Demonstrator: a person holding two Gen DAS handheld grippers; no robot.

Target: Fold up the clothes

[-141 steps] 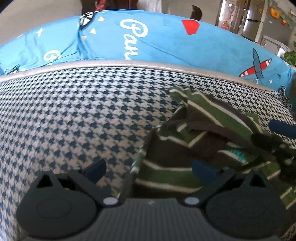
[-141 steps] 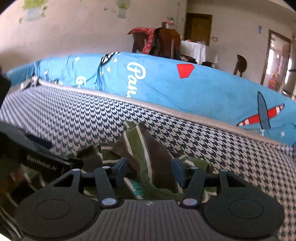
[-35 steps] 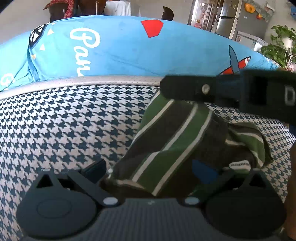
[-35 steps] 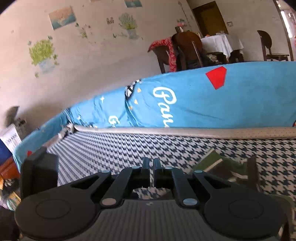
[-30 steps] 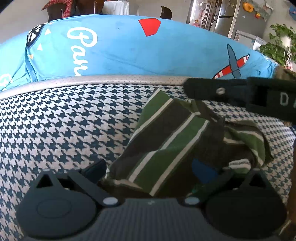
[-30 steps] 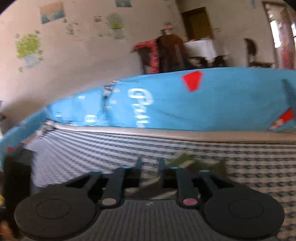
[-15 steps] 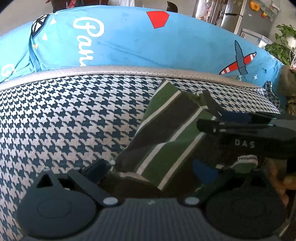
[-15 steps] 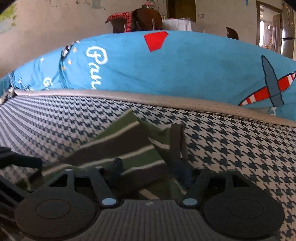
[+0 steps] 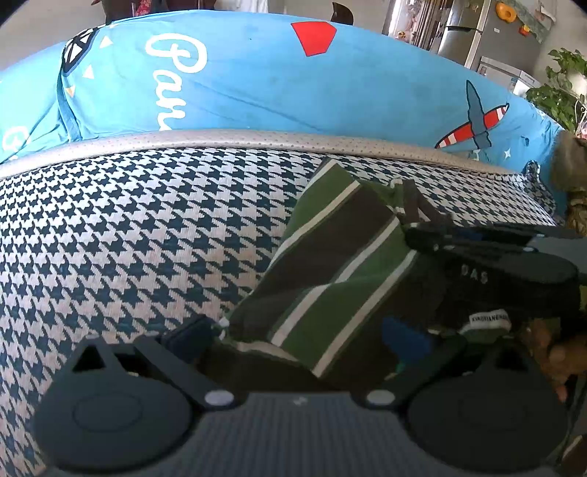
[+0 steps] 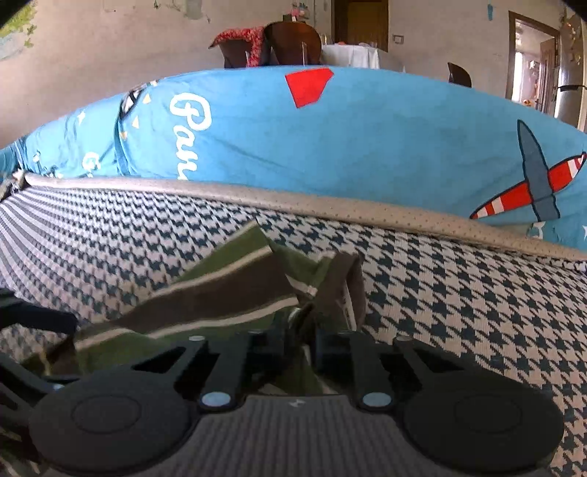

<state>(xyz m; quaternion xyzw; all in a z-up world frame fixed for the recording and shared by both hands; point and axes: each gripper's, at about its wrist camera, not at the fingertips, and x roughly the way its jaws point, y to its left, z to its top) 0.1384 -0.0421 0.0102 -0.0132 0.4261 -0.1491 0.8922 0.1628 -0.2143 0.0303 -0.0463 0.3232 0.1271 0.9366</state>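
Striped garment (image 9: 341,271): near end hidden behind left gripper (image 9: 297,339) body; right edge covered by right gripper (image 9: 488,253).

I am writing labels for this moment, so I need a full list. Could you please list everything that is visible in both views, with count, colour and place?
garment: one, green and brown with white stripes, partly folded on the cover.
cover: one, blue-and-white houndstooth, under the garment.
quilt: one, bright blue with plane and letter prints, behind the cover.
chairs: several, dark wood, far back by a white-clothed table.
fridge: one, grey, far right back.
plant: one, green, right edge.
left gripper: black, open, fingers either side of the garment's near edge.
right gripper: black, shut on the garment's right part.
hand: one, right edge, holding the right gripper.
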